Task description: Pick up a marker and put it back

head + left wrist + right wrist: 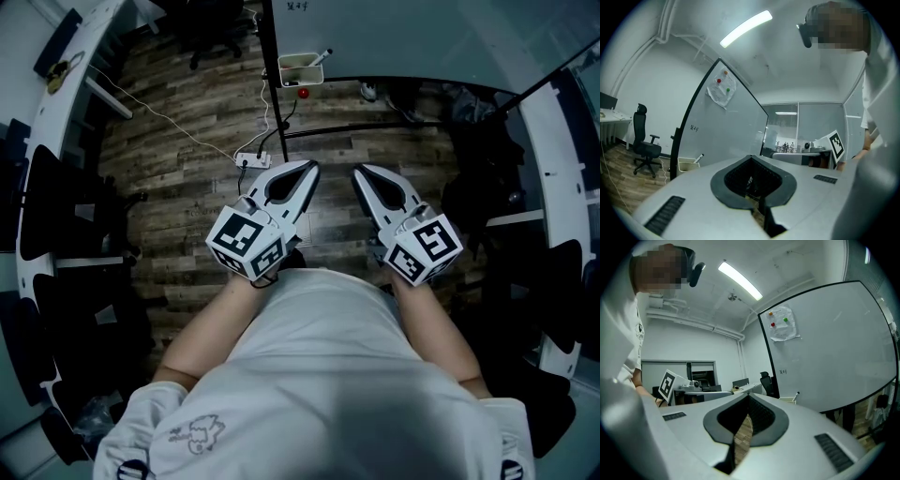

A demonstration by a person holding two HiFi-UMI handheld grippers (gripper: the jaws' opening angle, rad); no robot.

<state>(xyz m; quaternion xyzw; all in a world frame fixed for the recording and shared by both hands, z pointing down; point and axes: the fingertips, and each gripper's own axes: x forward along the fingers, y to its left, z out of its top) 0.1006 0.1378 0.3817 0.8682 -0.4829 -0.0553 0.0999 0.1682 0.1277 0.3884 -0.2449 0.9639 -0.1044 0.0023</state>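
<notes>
Holding my left gripper (308, 168) and right gripper (359, 172) clenched, empty, over the plank floor (187, 159). A marker (322, 56) sits in the far whiteboard (422, 37) tray (300, 71).

Dark wood-plank floor (178, 141), white power strip (251, 160) lying on it, thin white cable (159, 114) trailing away, black office chair (645, 151) near a white desk (609, 114), large whiteboard (834, 348) bearing a magnet-pinned sheet (783, 324), lit ceiling strip light (745, 29).

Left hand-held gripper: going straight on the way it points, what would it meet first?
Probably the whiteboard, near its right edge; nothing shows between. The marker tray sits left of that line. Depth is unclear.
</notes>
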